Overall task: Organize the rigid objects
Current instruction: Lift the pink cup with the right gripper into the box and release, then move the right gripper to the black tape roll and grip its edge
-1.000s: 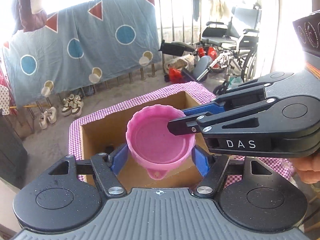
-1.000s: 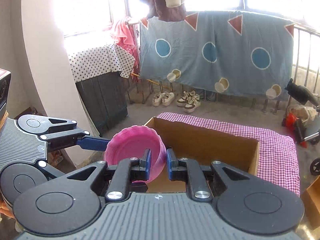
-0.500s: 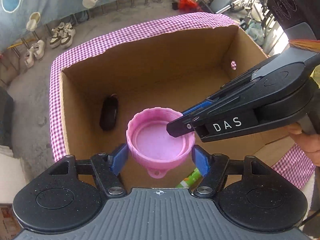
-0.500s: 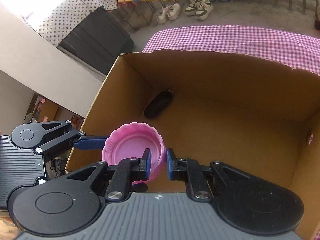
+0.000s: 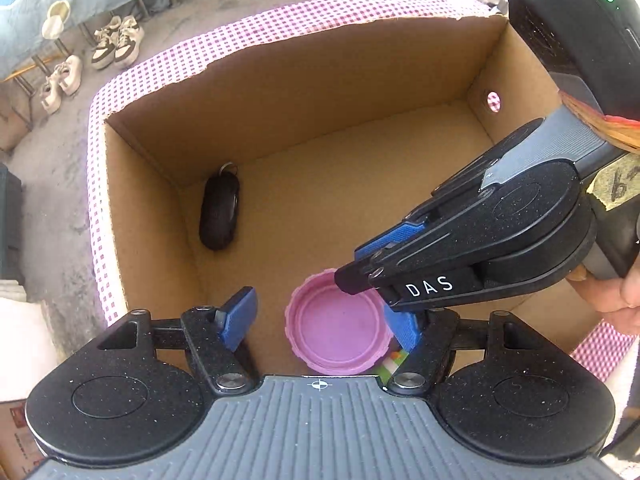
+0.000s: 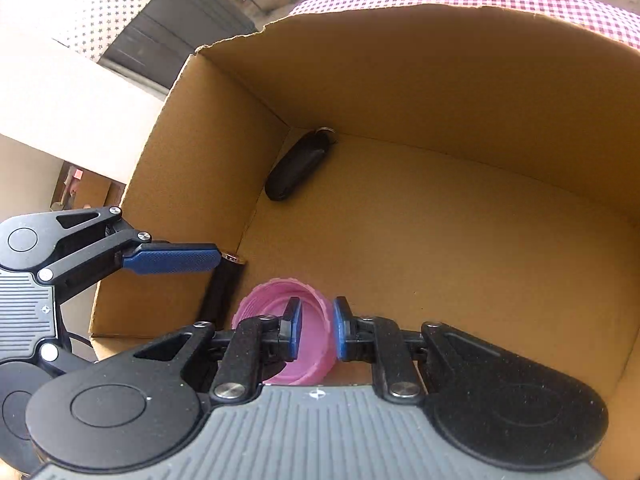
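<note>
A pink ribbed lid [image 5: 336,326] hangs low inside an open cardboard box [image 5: 280,80], near its front left corner. My right gripper [image 6: 314,334] is shut on the lid's rim [image 6: 320,344], one finger inside and one outside. It reaches in from the right in the left wrist view [image 5: 360,276]. My left gripper [image 5: 324,320] is open and empty, its fingers wide on both sides of the lid. In the right wrist view only one blue finger of it [image 6: 172,260] shows, above the box's left wall.
A black key fob [image 5: 219,210] lies in the box's back left corner, also in the right wrist view [image 6: 298,166]. A dark cylinder [image 6: 222,292] stands against the left wall. A green and white item [image 5: 394,362] shows under the lid. The box sits on pink checked cloth [image 5: 280,20].
Both grippers tipped down and moved into the box. The left gripper opened wider and let go of the lid. The right gripper lowered the lid towards the box floor.
</note>
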Available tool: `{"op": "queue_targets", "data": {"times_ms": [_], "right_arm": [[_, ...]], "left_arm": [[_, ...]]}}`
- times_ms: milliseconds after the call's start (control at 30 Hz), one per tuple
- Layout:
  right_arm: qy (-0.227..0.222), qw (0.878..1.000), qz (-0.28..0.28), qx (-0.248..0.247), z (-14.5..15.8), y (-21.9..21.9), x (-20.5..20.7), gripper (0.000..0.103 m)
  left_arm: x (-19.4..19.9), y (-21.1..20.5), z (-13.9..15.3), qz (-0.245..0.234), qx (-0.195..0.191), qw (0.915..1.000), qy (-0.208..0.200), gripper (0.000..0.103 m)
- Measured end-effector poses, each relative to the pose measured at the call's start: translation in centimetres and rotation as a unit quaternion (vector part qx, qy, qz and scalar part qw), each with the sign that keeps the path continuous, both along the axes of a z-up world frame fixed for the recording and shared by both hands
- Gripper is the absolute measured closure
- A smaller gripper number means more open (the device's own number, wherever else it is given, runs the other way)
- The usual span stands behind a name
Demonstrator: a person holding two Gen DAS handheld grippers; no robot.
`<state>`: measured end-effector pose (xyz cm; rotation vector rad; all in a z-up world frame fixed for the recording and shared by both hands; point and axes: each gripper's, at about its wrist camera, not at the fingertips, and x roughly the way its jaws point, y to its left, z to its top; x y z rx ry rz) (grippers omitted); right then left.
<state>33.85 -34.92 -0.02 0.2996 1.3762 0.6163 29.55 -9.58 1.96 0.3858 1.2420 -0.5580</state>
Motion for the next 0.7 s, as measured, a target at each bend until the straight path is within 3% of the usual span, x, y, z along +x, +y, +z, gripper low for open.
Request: {"op": "queue_targets", "data": {"times_ms": [167, 267, 367, 433, 467, 500, 567, 700], "right_arm": [[-0.011, 0.998, -0.043, 0.035, 2.0, -2.4, -0.8, 0.084], [-0.037, 0.995, -0.072, 0.064, 4.7, -4.9, -2.4, 0.084], [-0.077, 0.988, -0.101, 0.089, 8.2, -7.8, -5.7, 0.081], [-0.106, 0.983, -0.118, 0.094, 10.6, -9.6, -8.7, 0.064], [-0.122, 0.980, -0.126, 0.096, 11.5, -10.2, -10.2, 0.045], [-0.138, 0.977, -0.131, 0.097, 12.3, -10.7, -11.7, 0.034], [-0.174, 0.969, -0.137, 0.105, 13.8, -11.8, -15.5, 0.033], [-0.186, 0.962, -0.160, 0.119, 13.6, -12.9, -21.5, 0.033]], "left_arm": [[-1.5, 0.9, 2.1, 0.014, -0.021, 0.9995, -0.017, 0.033], [-3.0, 2.5, 4.4, 0.034, -0.060, 0.9974, -0.022, 0.033], [-5.8, 4.2, 7.2, 0.053, -0.089, 0.9929, -0.059, 0.033], [-7.9, 5.1, 8.9, 0.055, -0.108, 0.9887, -0.089, 0.032], [-9.2, 5.7, 9.5, 0.054, -0.116, 0.9866, -0.101, 0.029], [-10.4, 6.2, 9.9, 0.052, -0.124, 0.9846, -0.111, 0.028], [-12.9, 7.2, 10.1, 0.055, -0.141, 0.9798, -0.130, 0.022], [-16.7, 8.5, 8.0, 0.073, -0.152, 0.9751, -0.144, 0.020]]}}
